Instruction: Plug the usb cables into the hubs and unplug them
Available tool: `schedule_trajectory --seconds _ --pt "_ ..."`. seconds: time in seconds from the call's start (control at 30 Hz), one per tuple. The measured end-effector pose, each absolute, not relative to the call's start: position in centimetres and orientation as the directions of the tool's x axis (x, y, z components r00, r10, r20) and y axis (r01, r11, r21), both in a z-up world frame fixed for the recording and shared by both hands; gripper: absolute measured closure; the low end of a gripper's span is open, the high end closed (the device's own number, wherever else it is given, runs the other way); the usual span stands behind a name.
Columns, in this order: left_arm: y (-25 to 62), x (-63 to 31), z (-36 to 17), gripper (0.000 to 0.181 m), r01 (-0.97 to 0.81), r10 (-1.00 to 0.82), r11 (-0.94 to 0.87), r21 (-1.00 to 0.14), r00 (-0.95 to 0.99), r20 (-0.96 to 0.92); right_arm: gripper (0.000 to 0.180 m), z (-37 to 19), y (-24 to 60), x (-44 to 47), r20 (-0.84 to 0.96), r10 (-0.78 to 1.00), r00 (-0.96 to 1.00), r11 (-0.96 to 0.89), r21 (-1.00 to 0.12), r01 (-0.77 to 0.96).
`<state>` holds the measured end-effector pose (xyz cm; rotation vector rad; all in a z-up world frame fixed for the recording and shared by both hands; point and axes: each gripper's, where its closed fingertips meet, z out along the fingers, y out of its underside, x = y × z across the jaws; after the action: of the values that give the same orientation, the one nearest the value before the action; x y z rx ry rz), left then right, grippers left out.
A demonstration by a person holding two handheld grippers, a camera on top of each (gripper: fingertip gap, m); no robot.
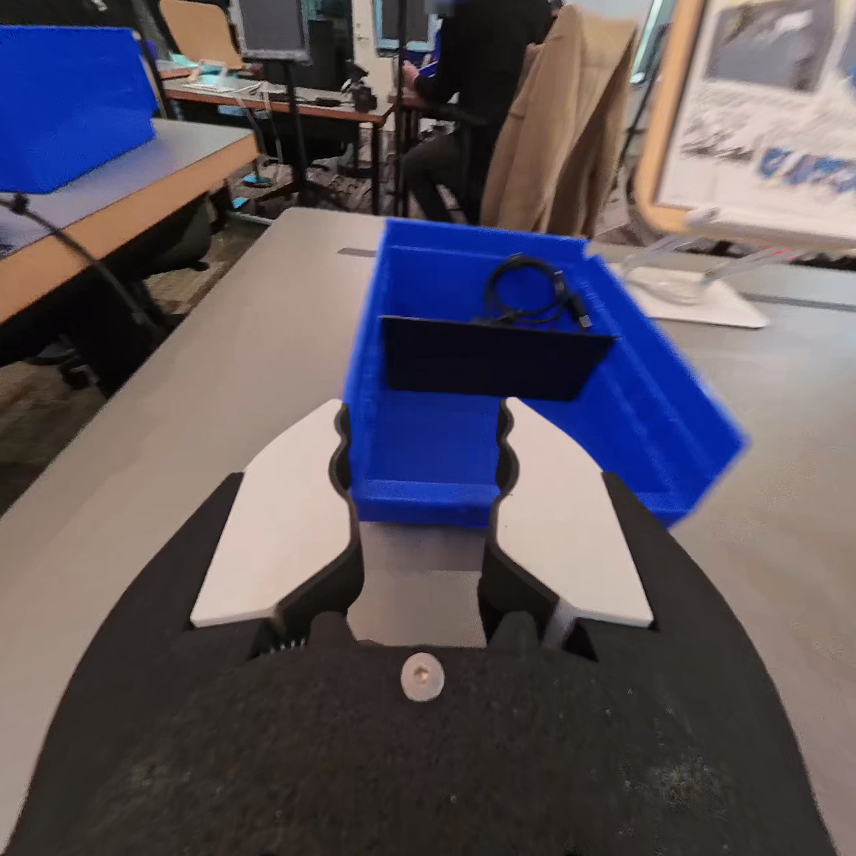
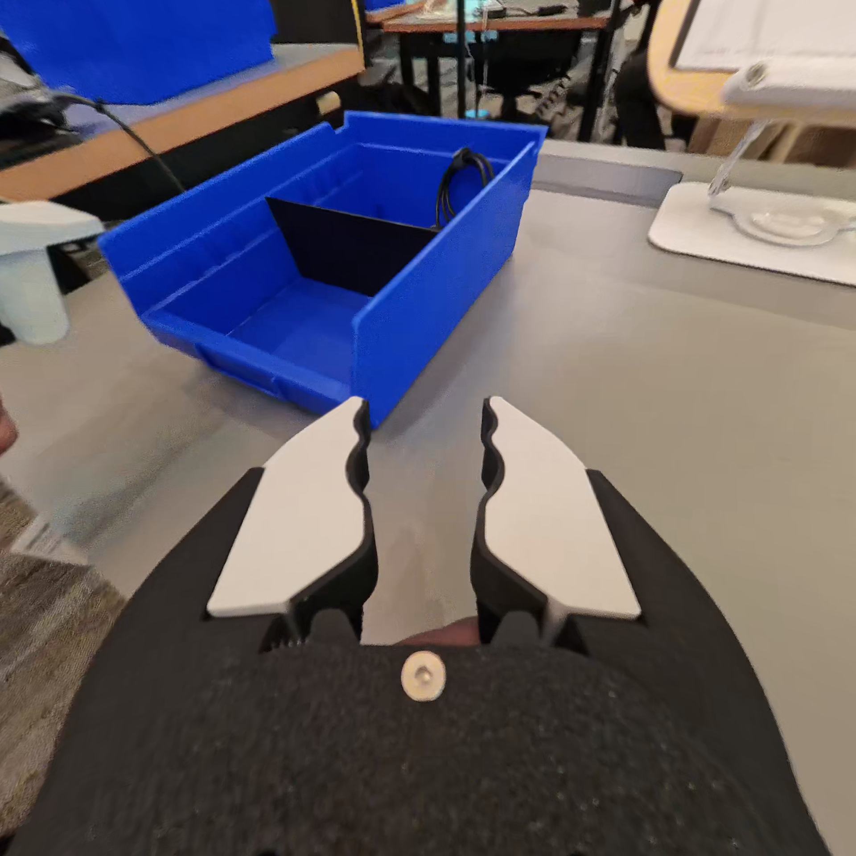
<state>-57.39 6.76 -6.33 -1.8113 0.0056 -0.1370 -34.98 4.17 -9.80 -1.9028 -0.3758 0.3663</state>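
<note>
An office or lab: rows of desks [image 1: 139,185], a monitor [image 1: 273,28], a seated person [image 1: 463,116].

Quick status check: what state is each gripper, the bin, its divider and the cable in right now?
Left gripper: open, empty, facing the bin.
Right gripper: open, empty, above the table.
Blue bin: on the table, near compartment empty.
Black divider: upright across the bin.
Black cable: coiled in the far compartment, unplugged.

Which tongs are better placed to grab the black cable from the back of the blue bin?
Probably the left tongs. They are open and point straight into the bin, in line with the cable behind the black divider. The right tongs, also open, sit outside the bin's near corner.
</note>
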Motion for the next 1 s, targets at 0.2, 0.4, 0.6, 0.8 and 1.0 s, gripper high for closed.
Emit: schedule_trajectory --seconds 0.2,0.4,0.6,0.8,1.0 --pt "4.4 -45.9 -2.6 0.097 0.005 -0.244 -0.136 -0.991 0.969 0.039 0.133 -7.7 3.2 -21.5 -0.016 0.474 0.88 -0.37 -0.911 0.182" --pt "3.5 -35.9 -4.0 0.104 -0.111 -0.27 -0.038 -0.993 0.958 -0.096 0.132 -8.7 3.6 -7.5 -0.015 0.308 0.951 -0.37 -0.923 0.105" --pt "2.4 -34.2 -8.0 0.121 -0.186 -0.217 -0.067 -0.98 0.962 -0.168 0.137 -8.7 1.6 2.8 0.071 0.026 0.997 -0.28 -0.957 0.075" --pt "2.7 -34.8 -9.9 0.115 -0.172 -0.215 -0.146 -0.974 0.967 -0.139 0.145 -12.0 3.9 7.1 0.098 -0.063 0.993 -0.385 -0.921 0.066" --pt "3.0 -35.7 -11.3 0.114 -0.171 -0.215 -0.19 -0.967 0.968 -0.129 0.176 -12.3 4.3 7.8 0.139 -0.065 0.988 -0.401 -0.91 0.102"
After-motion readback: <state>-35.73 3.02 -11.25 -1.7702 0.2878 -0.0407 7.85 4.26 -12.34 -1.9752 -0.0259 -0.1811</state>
